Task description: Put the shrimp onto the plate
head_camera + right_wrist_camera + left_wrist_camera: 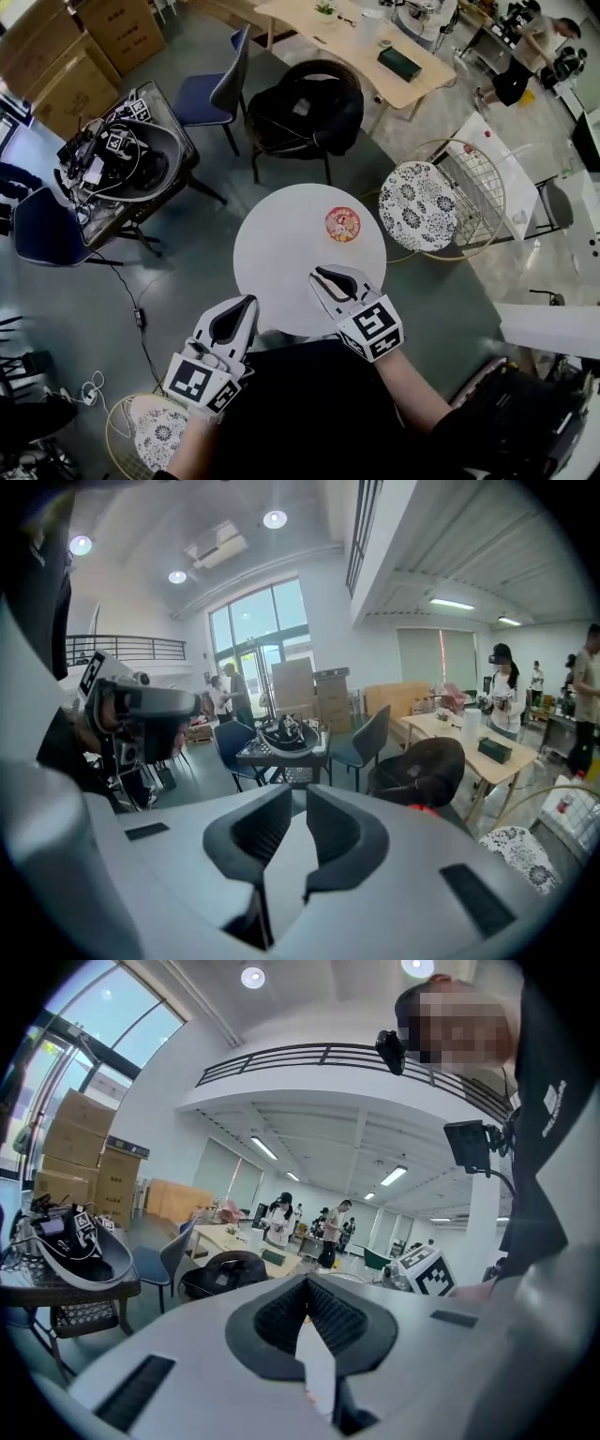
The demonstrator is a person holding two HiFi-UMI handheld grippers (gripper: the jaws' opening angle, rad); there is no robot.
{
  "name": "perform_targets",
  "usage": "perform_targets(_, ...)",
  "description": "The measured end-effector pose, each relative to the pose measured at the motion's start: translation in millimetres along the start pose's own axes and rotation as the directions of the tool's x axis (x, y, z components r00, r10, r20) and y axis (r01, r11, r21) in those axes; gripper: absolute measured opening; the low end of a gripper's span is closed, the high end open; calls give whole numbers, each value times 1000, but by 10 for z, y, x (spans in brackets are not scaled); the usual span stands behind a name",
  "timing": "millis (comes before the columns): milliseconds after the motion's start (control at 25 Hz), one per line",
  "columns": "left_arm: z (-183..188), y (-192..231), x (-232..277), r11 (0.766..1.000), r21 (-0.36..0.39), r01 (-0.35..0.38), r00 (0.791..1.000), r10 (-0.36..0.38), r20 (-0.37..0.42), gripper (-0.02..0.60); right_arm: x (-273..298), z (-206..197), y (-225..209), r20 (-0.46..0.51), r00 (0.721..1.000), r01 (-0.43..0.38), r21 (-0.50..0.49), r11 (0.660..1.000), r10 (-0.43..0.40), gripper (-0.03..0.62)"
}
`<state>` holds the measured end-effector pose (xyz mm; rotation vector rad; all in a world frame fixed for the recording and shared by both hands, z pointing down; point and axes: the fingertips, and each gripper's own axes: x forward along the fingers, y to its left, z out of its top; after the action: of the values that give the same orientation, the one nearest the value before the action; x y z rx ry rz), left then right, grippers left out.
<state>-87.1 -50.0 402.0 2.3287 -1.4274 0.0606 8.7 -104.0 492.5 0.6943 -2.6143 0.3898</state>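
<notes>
So both tools are parked at the near edge of the round white surface (281, 234), tucked close to the person's body. To me that reads as a ready pose, not a reach, with nothing near enough to grab. The only thing out there is a small round reddish plate (342, 224), sitting alone toward the far right of the surface, well apart from both sets of jaws. Honestly I can't tell the shrimp apart from it: could be lying on it, could be just a printed pattern, too small to say. The left hand-held gripper (249, 304) has its tips pressed together with nothing pinched. The right hand-held gripper (319, 275) is cracked just a thin slit, empty too, and it points roughly at the plate, so my guess is that it goes first.
</notes>
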Motion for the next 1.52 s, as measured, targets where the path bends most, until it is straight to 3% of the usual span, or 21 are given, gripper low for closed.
perform_targets(400,68,-214,363,987,5,163,987,-163,7,6,-484,486,55,174,981,81,16,997,-83,58)
perform_targets(760,164,-389,581,961,7,275,961,-275,15,6,-865,752,45,301,940,160,18,987,-158,57)
perform_targets(1040,191,-570,704,936,34,352,936,-352,2,6,-1123,812,-73,367,900,218,88,972,-235,57)
perform_targets(1280,178,-609,752,926,31,375,927,-375,-6,6,-1253,779,-177,395,871,265,120,957,-291,57)
perform_targets(1520,163,-598,780,927,15,375,927,-375,-10,6,-1279,719,-218,383,867,309,91,947,-320,57)
